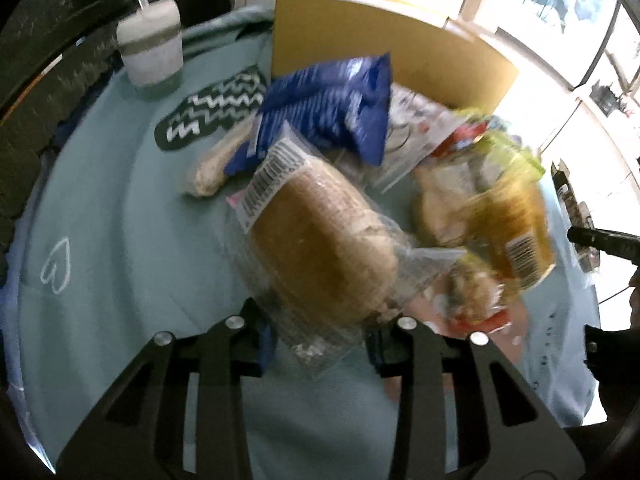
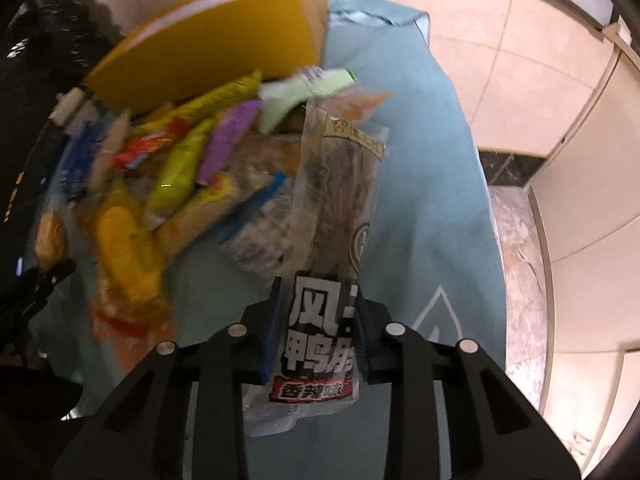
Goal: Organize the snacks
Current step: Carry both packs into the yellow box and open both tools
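Note:
In the left wrist view my left gripper (image 1: 320, 344) is open, its jaws standing either side of a clear-wrapped brown bread loaf (image 1: 320, 244) that lies on the teal cloth (image 1: 120, 220). A blue snack bag (image 1: 328, 108) and a yellow-orange packet (image 1: 504, 216) lie beyond it. In the right wrist view my right gripper (image 2: 316, 332) is shut on a clear duck-snack packet with black-and-white Chinese lettering (image 2: 320, 336), held above the cloth. A heap of yellow, green and purple snack packets (image 2: 176, 168) lies to its left.
An open cardboard box (image 1: 384, 40) stands at the back of the pile; it also shows in the right wrist view (image 2: 224, 40). A white cup (image 1: 150, 48) and a zigzag-patterned mitt (image 1: 212, 108) sit at the back left. Tiled floor (image 2: 520, 60) lies right of the cloth.

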Motion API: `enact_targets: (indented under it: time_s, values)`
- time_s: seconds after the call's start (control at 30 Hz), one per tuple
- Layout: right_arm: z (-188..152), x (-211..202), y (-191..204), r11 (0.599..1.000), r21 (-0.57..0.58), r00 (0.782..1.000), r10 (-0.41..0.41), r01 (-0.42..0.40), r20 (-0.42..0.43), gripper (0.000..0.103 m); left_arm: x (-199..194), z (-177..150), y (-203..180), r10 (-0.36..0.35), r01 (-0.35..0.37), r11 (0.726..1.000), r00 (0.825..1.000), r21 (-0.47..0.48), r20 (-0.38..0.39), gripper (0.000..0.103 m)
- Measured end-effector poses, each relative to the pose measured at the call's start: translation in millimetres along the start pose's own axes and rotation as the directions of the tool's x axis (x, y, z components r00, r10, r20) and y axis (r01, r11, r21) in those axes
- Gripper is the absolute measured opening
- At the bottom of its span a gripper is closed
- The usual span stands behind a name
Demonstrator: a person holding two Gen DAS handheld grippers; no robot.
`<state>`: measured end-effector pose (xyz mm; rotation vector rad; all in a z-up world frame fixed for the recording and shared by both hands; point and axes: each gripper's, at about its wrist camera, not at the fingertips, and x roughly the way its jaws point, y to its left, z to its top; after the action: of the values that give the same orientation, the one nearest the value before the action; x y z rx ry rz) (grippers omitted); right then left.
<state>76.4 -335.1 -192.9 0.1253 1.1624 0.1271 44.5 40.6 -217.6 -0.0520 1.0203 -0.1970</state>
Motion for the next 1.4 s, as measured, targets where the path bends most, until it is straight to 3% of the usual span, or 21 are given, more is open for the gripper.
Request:
enact_targets:
  time_s: [0.23, 0.53, 0.73, 1.0, 1.07, 1.1, 1.13, 1.2, 1.4]
  values:
    - [-13.7, -37.9, 19.8, 0.998, -0.052, 0.995, 0.041, -0.037, 0.088, 0.03, -33.2, 13.0, -13.7, -0.021, 0.019, 0.999, 0.997, 0.026, 0.076, 0.035]
    - [26.8, -68.6, 41.5, 0.992, -0.097, 0.981, 0.094, -0.079, 0.168, 0.03, -58.4, 65.7, -35.0, -0.055, 0.041, 0.996, 0.984, 0.081, 0.169, 0.035]
    - [94.8, -77.4, 76.6, 0.983, -0.164, 0.966, 0.122, -0.086, 0.226, 0.03, -52.1, 136.4, -52.4, -0.045, 0.032, 0.997, 0.98, 0.069, 0.192, 0.035]
    - [218.5, -81.2, 102.8, 0.98, -0.198, 0.943, 0.101, -0.039, 0.316, 0.033, -33.1, 270.3, -68.1, 0.012, -0.025, 0.999, 0.965, 0.044, 0.263, 0.037]
    - [245.5, -78.0, 100.2, 0.981, -0.189, 0.942, 0.103, -0.043, 0.32, 0.043, -21.0, 302.2, -69.8, 0.059, -0.072, 0.997, 0.964, 0.04, 0.261, 0.064]
    - [262.3, -68.7, 102.6, 0.982, -0.188, 0.947, 0.091, -0.034, 0.307, 0.058, -17.0, 309.5, -69.4, 0.083, -0.096, 0.995, 0.963, 0.037, 0.255, 0.093]
    - [271.2, -63.6, 104.7, 0.982, -0.189, 0.95, 0.063, -0.005, 0.304, 0.063, -13.9, 318.1, -69.3, 0.136, -0.149, 0.988, 0.953, 0.029, 0.27, 0.097]
    - [280.7, -54.8, 105.3, 0.98, -0.19, 0.946, 0.004, 0.06, 0.323, 0.065, -12.2, 324.3, -66.6, 0.161, -0.179, 0.983, 0.948, 0.042, 0.274, 0.097]
    - [255.6, -49.5, 96.3, 0.98, -0.192, 0.949, 0.018, 0.045, 0.314, 0.065, -14.9, 293.0, -49.7, 0.155, -0.166, 0.986, 0.955, 0.022, 0.251, 0.098]
